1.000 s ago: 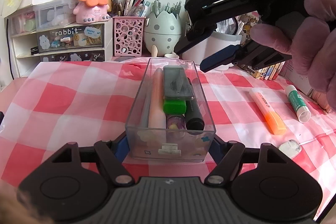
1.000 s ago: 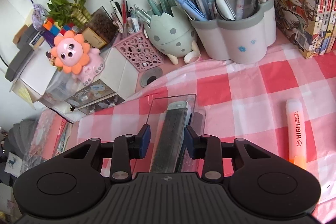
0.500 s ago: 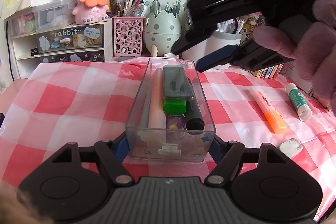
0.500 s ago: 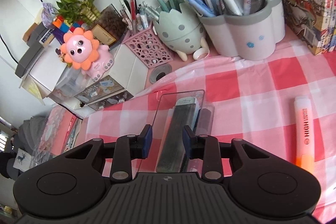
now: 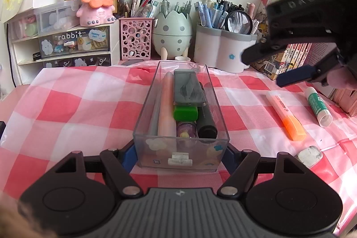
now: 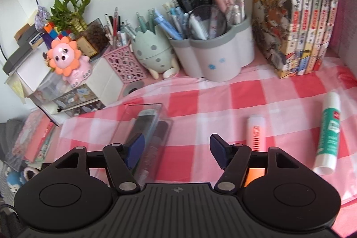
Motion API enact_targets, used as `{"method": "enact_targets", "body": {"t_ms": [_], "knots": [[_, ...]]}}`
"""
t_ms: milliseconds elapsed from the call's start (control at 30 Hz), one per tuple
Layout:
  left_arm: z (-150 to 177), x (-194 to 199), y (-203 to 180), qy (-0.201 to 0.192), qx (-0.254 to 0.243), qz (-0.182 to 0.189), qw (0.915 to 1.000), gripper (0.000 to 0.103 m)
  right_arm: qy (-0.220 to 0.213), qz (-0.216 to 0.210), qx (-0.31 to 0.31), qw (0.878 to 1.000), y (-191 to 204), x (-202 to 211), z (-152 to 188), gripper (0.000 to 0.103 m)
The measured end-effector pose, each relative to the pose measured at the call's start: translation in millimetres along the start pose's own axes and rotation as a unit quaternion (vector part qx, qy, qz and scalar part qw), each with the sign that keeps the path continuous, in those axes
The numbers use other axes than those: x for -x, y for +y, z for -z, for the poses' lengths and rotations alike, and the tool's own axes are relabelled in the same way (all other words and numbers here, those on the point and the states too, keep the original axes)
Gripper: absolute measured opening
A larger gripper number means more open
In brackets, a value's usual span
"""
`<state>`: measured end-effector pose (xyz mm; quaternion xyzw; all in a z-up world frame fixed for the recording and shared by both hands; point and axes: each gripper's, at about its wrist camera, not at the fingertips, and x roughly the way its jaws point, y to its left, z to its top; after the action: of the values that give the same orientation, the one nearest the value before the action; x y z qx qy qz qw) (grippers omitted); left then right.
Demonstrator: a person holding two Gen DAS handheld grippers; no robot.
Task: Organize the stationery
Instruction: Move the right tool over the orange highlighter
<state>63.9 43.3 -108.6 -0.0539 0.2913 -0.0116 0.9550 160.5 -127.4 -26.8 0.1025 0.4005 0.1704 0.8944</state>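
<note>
A clear plastic box point(image 5: 181, 148) stands on the checked cloth, holding a dark flat case point(image 5: 188, 88), a pink pen, a green marker and a black marker. My left gripper point(image 5: 179, 153) is shut on the box's near end. My right gripper point(image 6: 176, 148) is open and empty, in the air right of the box point(image 6: 142, 124); it also shows in the left wrist view point(image 5: 296, 73). An orange highlighter point(image 5: 285, 115), a green glue stick point(image 5: 318, 106) and a white eraser point(image 5: 309, 155) lie on the cloth to the right.
Pen holders line the back: a pink mesh cup point(image 5: 136, 37), an egg-shaped holder point(image 5: 171, 35) and a white-grey holder point(image 5: 223, 48). Small drawers point(image 5: 73, 46) with a pink lion toy stand back left. Books point(image 6: 301, 15) stand back right.
My right gripper has opened, let go of the dark case in the box, and moved right and up away from the box. The left gripper has not moved.
</note>
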Motion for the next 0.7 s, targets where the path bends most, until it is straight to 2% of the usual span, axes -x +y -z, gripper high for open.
{"method": "enact_targets", "body": {"t_ms": [300, 700], "knots": [[0, 0, -1, 0.0, -0.003, -0.001, 1.0, 0.048, -0.032, 0.039, 0.017, 0.999, -26, 19, 6, 0.078], [0, 0, -1, 0.0, -0.003, -0.001, 1.0, 0.048, -0.054, 0.093, 0.077, 0.991, -34, 13, 40, 0.081]]}}
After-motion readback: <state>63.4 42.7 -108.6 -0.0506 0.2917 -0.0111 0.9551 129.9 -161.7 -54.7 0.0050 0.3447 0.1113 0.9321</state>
